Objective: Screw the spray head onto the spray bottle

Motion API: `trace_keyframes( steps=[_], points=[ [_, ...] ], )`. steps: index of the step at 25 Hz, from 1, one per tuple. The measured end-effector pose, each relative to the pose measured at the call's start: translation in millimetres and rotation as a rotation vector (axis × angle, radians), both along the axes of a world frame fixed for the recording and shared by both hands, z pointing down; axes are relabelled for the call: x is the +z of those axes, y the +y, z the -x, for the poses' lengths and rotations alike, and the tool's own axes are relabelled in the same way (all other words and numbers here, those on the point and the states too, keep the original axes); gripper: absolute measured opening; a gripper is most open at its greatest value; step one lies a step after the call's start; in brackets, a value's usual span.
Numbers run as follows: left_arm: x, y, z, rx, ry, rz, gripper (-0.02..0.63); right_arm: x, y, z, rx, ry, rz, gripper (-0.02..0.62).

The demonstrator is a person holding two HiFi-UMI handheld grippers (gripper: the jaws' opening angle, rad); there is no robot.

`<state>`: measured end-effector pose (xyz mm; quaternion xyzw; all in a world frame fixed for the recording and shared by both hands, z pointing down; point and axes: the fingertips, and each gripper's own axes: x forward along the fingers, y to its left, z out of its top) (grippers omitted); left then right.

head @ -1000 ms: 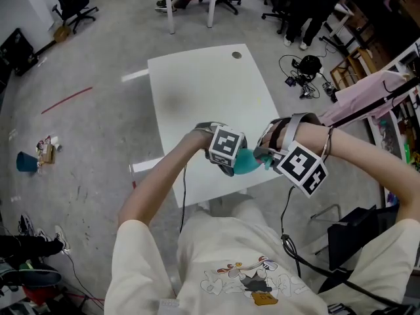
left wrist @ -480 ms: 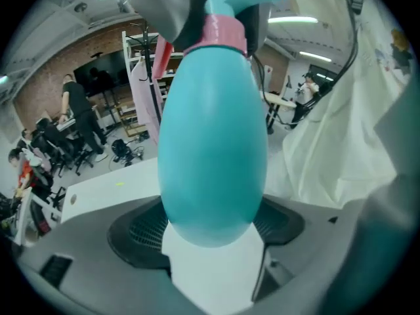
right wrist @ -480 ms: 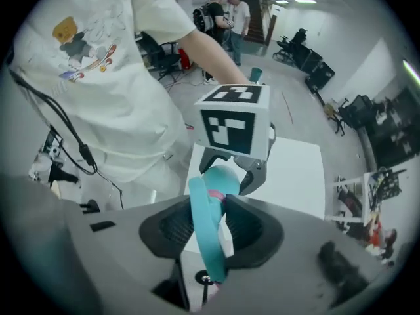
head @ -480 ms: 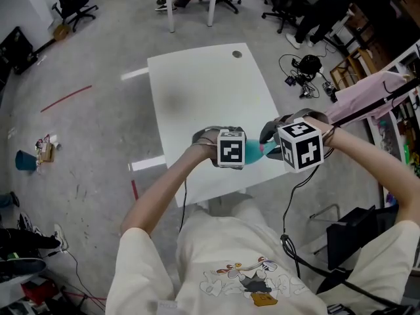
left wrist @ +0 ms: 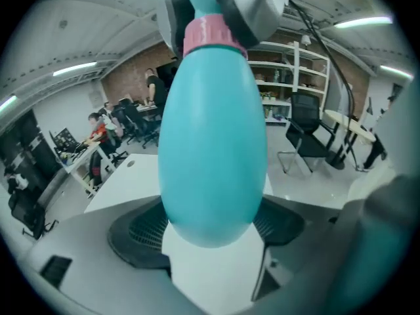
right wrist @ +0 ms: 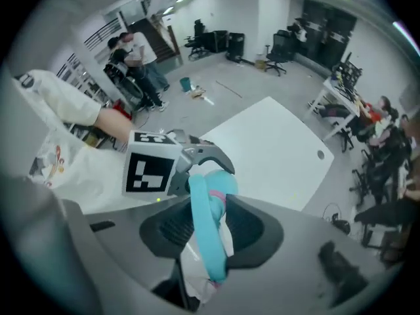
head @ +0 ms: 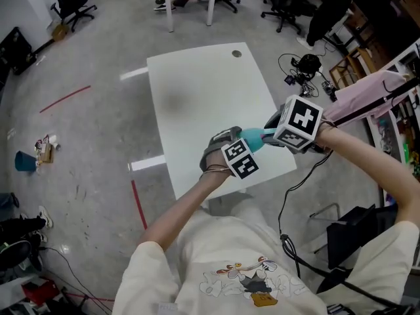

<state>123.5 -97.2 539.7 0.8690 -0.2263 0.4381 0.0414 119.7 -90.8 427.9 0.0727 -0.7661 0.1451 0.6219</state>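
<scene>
The teal spray bottle [left wrist: 210,143] is held in the air over the near edge of the white table [head: 197,77]. My left gripper [left wrist: 210,231] is shut on its rounded body, both pads against its sides. A pink collar [left wrist: 209,35] marks the neck at the top of the left gripper view. My right gripper [right wrist: 209,236] is shut on the teal spray head [right wrist: 205,241], whose long trigger runs down between the pads. In the head view the bottle [head: 252,137] lies between the left gripper [head: 243,148] and the right gripper [head: 270,136]. How far the thread is seated is hidden.
A round hole [head: 236,54] sits near the table's far edge. Cables and gear [head: 305,71] lie on the floor to the right, office chairs [head: 72,2] stand at the back, and a pink cloth [head: 367,94] hangs on a rack at the right.
Both hands have rolled and shifted right. The left gripper's marker cube has swung from beside the bottle to below it. The right cube has turned and risen to the upper right.
</scene>
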Motion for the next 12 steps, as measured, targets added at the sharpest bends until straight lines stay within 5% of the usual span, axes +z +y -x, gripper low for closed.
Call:
trace_keyframes(
  steps=[5, 8, 12],
  points=[
    [3.5, -5.2, 0.4, -0.119, 0.009, -0.025, 0.402, 2.7, -7.1, -2.3, 0.202, -0.046, 0.058, 0.129],
    [7.5, -2.3, -0.3, -0.097, 0.012, 0.004, 0.402, 4.4, -1.8, -0.1, 0.173, -0.044, 0.073, 0.133],
    [13.1, -7.2, 2.6, -0.044, 0.002, 0.031, 0.402, 5.1, 3.5, -2.3, 0.1, -0.025, 0.052, 0.23]
  ],
)
